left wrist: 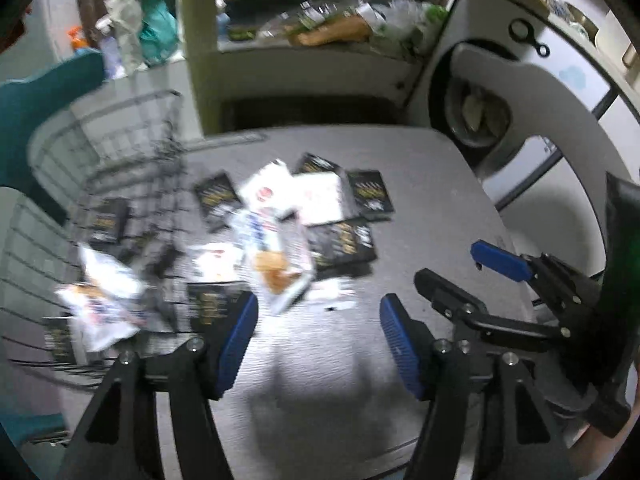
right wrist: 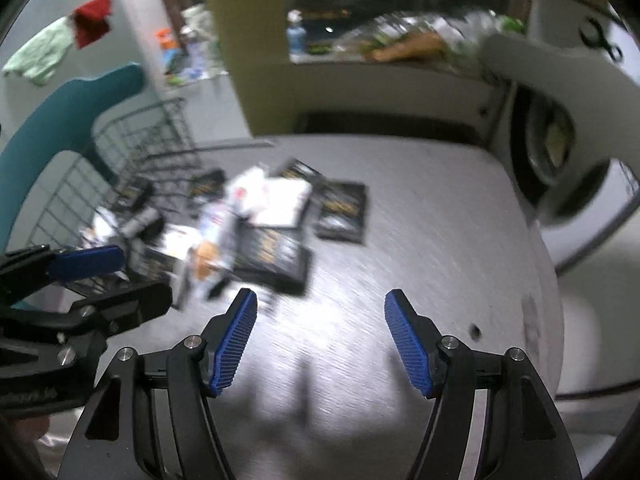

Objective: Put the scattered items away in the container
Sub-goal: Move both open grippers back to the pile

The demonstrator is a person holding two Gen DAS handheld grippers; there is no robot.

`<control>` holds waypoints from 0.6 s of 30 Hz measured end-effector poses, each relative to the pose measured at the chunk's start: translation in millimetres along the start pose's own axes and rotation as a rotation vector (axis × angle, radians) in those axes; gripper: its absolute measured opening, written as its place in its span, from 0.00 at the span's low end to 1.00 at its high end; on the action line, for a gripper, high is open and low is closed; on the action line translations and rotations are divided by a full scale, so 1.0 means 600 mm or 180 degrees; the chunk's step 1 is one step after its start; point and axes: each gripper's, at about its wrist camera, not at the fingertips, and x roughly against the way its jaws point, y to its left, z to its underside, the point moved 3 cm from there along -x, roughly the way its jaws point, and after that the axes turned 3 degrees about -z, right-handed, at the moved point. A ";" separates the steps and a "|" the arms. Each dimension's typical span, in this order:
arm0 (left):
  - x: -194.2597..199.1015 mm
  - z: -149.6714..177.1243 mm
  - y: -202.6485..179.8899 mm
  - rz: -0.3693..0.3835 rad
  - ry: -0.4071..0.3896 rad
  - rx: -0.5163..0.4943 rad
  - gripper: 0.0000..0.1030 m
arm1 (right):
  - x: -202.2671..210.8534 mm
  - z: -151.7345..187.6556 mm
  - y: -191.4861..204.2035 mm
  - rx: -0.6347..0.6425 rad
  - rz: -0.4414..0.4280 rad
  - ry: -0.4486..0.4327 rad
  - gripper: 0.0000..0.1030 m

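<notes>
Black packets [left wrist: 370, 194] and white snack packets [left wrist: 276, 264] lie scattered on a grey round table [left wrist: 432, 200], blurred. A black wire basket [left wrist: 100, 168] stands at the table's left and holds a white packet [left wrist: 102, 300] and black packets. My left gripper [left wrist: 318, 326] is open and empty above bare table just in front of the pile. My right gripper [right wrist: 320, 322] is open and empty, right of the pile [right wrist: 276, 216]; it also shows in the left wrist view [left wrist: 456, 264]. The left gripper shows at the left of the right wrist view [right wrist: 116, 276], beside the basket [right wrist: 132, 152].
A teal chair [right wrist: 60, 116] stands behind the basket. A white chair back [left wrist: 532, 92] stands at the table's far right. A cluttered counter [left wrist: 320, 28] runs along the back. The table's right edge [right wrist: 552, 280] drops to the floor.
</notes>
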 end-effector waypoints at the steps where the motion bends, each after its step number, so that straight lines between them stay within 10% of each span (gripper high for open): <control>1: -0.016 -0.001 -0.005 0.0003 0.0045 0.0015 0.66 | -0.004 0.009 -0.013 -0.0030 0.0009 0.0024 0.65; 18: -0.134 -0.049 -0.038 0.0013 0.0325 0.0047 0.67 | -0.074 0.030 -0.099 -0.0333 0.0060 0.0233 0.65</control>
